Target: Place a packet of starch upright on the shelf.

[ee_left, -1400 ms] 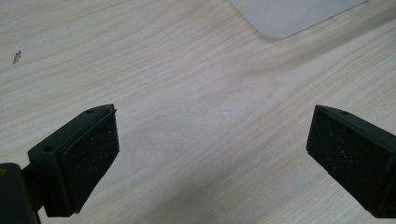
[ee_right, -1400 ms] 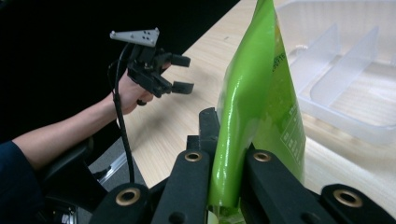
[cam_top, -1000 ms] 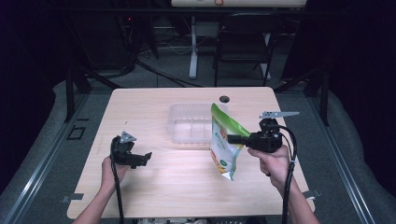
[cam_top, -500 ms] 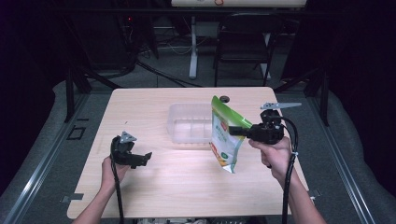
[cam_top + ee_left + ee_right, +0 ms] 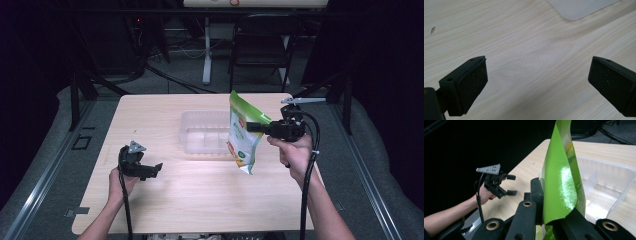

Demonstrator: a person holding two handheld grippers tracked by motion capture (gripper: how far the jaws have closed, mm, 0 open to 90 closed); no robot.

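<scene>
The left gripper (image 5: pixel 151 170) hung low over the near left of the table (image 5: pixel 150 115), jaws spread wide and empty; it had not stirred over the last second. The right gripper (image 5: pixel 251 127) was clenched on the side of the green pouch (image 5: pixel 240 132), which hung clear of the table at the near right corner of the clear bin (image 5: pixel 205 131). Over that second the pouch had risen and drifted back toward the bin, its top tipping away from the person. That suggests it was being carried to the bin, with the drop not yet made. The pouch's face showed a red-and-white badge and small print, but nothing on it could be read. Beyond the table stood a chair (image 5: pixel 260 45).
</scene>
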